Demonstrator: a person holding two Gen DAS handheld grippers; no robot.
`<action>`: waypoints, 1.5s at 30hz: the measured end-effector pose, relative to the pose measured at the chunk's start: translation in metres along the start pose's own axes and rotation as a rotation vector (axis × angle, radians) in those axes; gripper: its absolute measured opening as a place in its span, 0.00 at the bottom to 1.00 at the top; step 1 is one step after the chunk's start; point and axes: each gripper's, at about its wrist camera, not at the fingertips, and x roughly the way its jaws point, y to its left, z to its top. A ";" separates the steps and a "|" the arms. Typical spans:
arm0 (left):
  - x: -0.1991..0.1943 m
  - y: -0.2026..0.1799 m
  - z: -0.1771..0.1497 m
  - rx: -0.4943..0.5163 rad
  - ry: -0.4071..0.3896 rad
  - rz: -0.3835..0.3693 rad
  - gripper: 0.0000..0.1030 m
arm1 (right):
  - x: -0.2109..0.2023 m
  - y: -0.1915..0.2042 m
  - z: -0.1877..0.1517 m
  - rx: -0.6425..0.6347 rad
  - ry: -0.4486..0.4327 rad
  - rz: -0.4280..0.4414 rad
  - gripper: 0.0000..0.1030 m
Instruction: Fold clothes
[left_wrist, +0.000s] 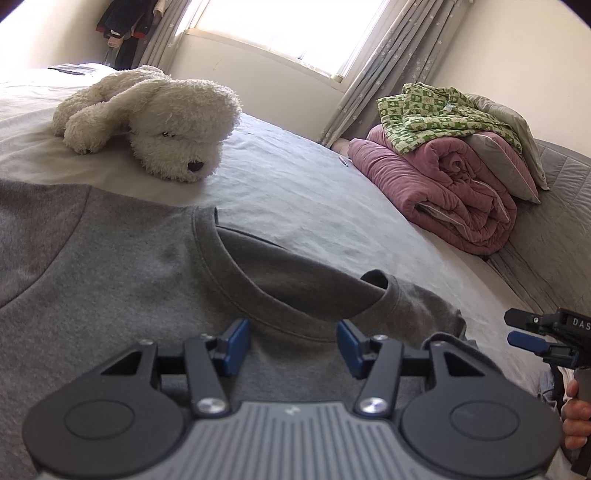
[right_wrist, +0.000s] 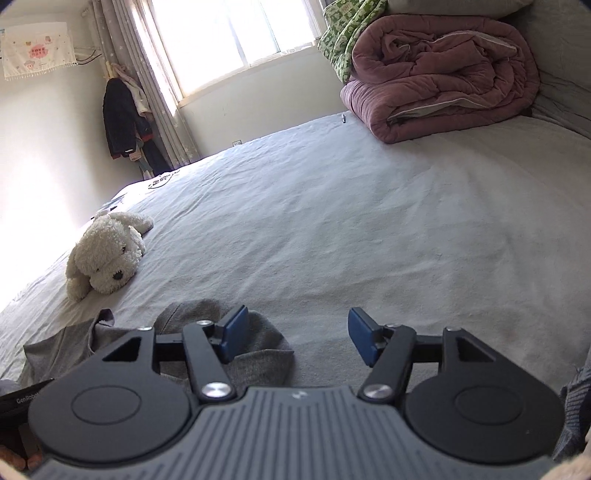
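A grey sweatshirt (left_wrist: 122, 266) lies flat on the bed, its round collar (left_wrist: 236, 280) facing the left wrist camera. My left gripper (left_wrist: 293, 341) hovers open just over the chest below the collar, nothing between its blue pads. In the right wrist view, a bunched grey part of the sweatshirt (right_wrist: 255, 354) lies under the left finger of my right gripper (right_wrist: 298, 336), which is open and holds nothing. The right gripper (left_wrist: 532, 334) also shows at the right edge of the left wrist view, held by a hand.
A white plush dog (left_wrist: 155, 122) lies on the light bedsheet (right_wrist: 351, 229) beyond the sweatshirt. A rolled pink quilt (left_wrist: 443, 188) topped with green patterned cloth (left_wrist: 443, 114) and a pillow sits at the headboard end. Curtains, a window and hanging clothes (right_wrist: 123, 122) stand behind.
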 end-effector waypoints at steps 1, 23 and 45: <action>-0.001 -0.001 0.001 0.002 0.000 0.008 0.53 | -0.003 -0.004 0.000 0.024 0.008 0.027 0.66; 0.010 -0.017 0.029 0.122 -0.034 0.242 0.51 | 0.022 0.089 -0.052 -0.450 0.273 0.176 0.03; 0.051 0.038 0.084 0.245 -0.031 0.443 0.62 | -0.034 0.040 0.000 -0.399 0.003 -0.212 0.49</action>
